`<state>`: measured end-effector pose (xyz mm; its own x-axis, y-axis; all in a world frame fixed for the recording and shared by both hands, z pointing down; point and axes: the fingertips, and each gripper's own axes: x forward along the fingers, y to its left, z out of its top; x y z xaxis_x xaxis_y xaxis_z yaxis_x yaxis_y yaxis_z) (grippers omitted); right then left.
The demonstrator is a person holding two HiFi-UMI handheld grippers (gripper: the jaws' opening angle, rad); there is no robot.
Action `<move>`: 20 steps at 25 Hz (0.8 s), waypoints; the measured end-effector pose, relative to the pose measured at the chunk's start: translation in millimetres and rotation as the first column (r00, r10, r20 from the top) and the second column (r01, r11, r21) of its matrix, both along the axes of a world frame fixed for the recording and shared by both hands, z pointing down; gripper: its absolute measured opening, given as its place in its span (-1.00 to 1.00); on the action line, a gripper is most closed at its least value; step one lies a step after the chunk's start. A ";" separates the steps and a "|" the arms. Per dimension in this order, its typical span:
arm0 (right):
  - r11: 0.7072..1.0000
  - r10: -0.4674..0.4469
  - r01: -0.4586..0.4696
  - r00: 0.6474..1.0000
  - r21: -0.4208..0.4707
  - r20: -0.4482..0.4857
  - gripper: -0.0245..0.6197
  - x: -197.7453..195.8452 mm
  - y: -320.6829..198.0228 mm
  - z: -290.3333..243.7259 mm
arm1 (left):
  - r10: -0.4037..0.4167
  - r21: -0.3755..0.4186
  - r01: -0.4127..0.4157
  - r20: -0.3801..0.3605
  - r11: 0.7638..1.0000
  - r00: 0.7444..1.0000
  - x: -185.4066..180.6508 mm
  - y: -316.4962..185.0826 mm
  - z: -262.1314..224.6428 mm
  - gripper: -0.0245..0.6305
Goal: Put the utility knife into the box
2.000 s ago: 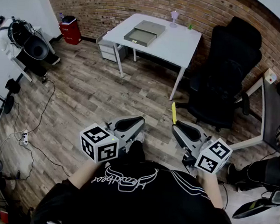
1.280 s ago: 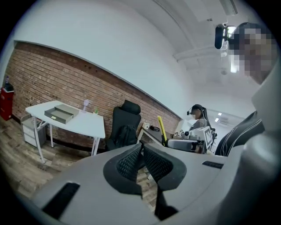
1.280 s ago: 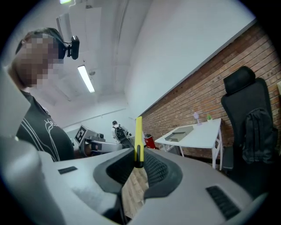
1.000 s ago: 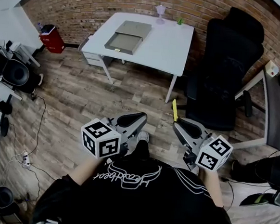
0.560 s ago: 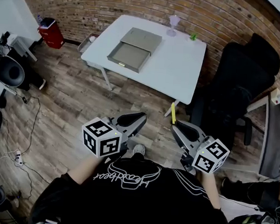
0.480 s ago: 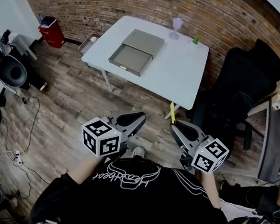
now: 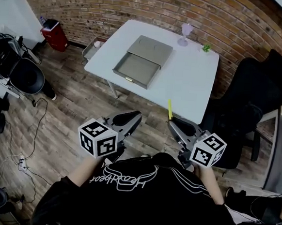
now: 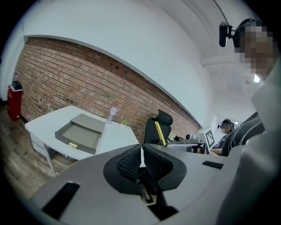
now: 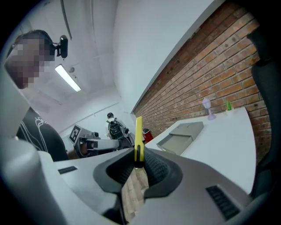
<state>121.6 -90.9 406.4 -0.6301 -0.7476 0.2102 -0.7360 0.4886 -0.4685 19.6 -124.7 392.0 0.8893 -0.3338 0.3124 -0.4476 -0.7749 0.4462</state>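
The utility knife (image 9: 138,132) is clamped between the jaws of the right gripper (image 9: 138,161), with its yellow body sticking out toward twelve o'clock. The left gripper (image 8: 141,154) is closed on nothing. The open grey box (image 7: 142,62) lies on the white table (image 7: 194,87), at about eleven o'clock from the knife and well apart from it. The carry is judged to be in hand. Next, the knife must be brought over the box's open part and lowered before it is released.

Even bright indoor light, ceiling strip lamp (image 9: 67,78) glowing, strong fisheye curvature, dark vignetted corners
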 end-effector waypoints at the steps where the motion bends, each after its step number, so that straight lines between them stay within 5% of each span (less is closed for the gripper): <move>1: 1.000 -0.007 0.007 1.000 -0.005 -0.008 -0.71 -0.7 -4.6 3.3 | -0.008 0.003 0.008 -0.001 1.000 1.000 -1.0 -3.1 0.7 -0.80; 9: 0.997 -0.071 0.075 0.986 0.022 -0.152 -0.71 -9.1 -57.7 -0.5 | -0.066 -0.034 0.066 0.002 0.997 0.998 -12.0 -35.1 17.1 -0.80; 20: 0.978 -0.206 0.208 0.961 -0.011 -0.187 -0.71 -19.4 -173.1 0.1 | -0.200 -0.045 0.200 -0.004 0.979 0.980 -22.3 -133.6 15.0 -0.80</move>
